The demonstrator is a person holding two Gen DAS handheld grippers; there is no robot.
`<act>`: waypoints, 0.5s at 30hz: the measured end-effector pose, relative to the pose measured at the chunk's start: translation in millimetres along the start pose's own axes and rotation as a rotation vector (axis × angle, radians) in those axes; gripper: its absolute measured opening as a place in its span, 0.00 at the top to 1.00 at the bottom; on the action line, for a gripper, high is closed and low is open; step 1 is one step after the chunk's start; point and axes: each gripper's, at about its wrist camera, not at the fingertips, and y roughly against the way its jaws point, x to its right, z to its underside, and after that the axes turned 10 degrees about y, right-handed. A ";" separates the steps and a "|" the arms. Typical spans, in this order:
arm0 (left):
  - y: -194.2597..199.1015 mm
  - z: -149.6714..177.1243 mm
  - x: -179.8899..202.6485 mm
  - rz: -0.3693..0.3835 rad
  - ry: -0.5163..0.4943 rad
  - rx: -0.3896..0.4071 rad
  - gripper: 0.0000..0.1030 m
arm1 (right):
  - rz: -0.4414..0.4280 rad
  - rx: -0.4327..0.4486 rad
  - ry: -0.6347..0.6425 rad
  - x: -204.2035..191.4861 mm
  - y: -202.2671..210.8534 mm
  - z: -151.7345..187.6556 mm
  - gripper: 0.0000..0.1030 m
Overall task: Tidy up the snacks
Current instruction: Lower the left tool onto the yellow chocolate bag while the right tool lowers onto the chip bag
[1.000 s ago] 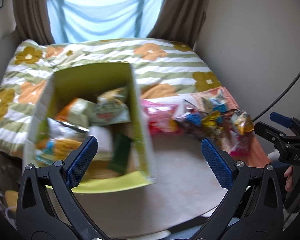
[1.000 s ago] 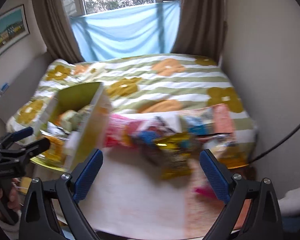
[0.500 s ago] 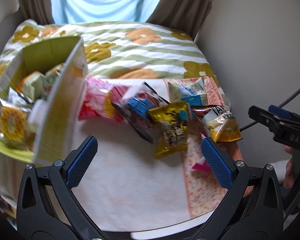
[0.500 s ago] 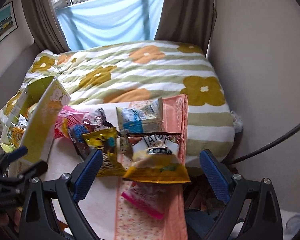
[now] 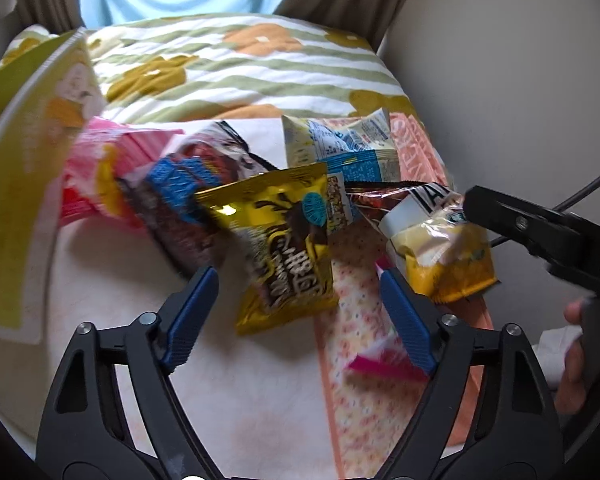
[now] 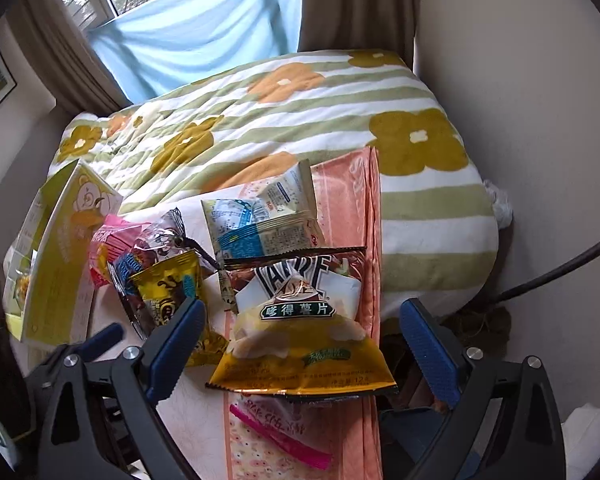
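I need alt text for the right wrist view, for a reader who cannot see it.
The open right gripper hovers over a yellow chip bag at the front of a pile of snack packets on a table. A yellow-green box stands at left, and a flowered quilt lies behind.

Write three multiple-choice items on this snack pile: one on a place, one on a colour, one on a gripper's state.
1. The open green cardboard box stands where, relative to the loose snack bags?
A. left of them
B. right of them
C. on top of them

2. What colour are the pads on the left gripper?
A. red
B. blue
C. white

3. How is the right gripper?
A. shut on a bag
B. open, above the yellow crisp bag
C. out of view

Answers: 1 A, the box sits at the left edge in both views. 2 B, both pads show blue. 3 B, its jaws stand wide apart, holding nothing.
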 end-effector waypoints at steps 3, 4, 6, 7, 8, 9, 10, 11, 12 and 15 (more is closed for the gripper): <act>-15.9 -1.4 3.1 -0.014 -0.009 -0.002 0.22 | 0.006 -0.013 0.006 -0.4 -9.0 0.7 0.06; -19.9 -1.7 3.4 -0.021 -0.011 -0.004 0.22 | 0.007 -0.015 0.010 -0.9 -12.3 0.6 0.06; -29.7 -1.9 2.2 -0.034 -0.006 -0.012 0.22 | 0.004 -0.021 0.012 -1.9 -18.0 1.0 0.06; -32.5 -1.9 0.8 -0.033 -0.002 -0.016 0.22 | 0.004 -0.024 0.015 -2.4 -20.7 1.2 0.06; -36.2 -1.5 -0.3 -0.032 0.004 -0.020 0.22 | 0.007 -0.030 0.023 -3.0 -25.0 1.1 0.06; -40.2 -0.8 -1.7 -0.028 0.010 -0.025 0.22 | 0.009 -0.034 0.028 -3.4 -27.9 0.9 0.06; -43.0 -0.6 -2.7 -0.026 0.012 -0.027 0.25 | 0.011 -0.039 0.031 -3.7 -31.2 1.0 0.06; -45.6 -0.3 -3.6 -0.026 0.012 -0.027 0.27 | 0.010 -0.041 0.029 -4.2 -34.0 1.2 0.06; -48.9 -0.5 -4.6 -0.021 0.012 -0.033 0.31 | 0.008 -0.043 0.027 -3.7 -36.0 1.4 0.06; -58.0 -1.4 -8.0 -0.015 0.019 -0.050 0.44 | 0.008 -0.052 0.024 -4.3 -42.9 2.7 0.06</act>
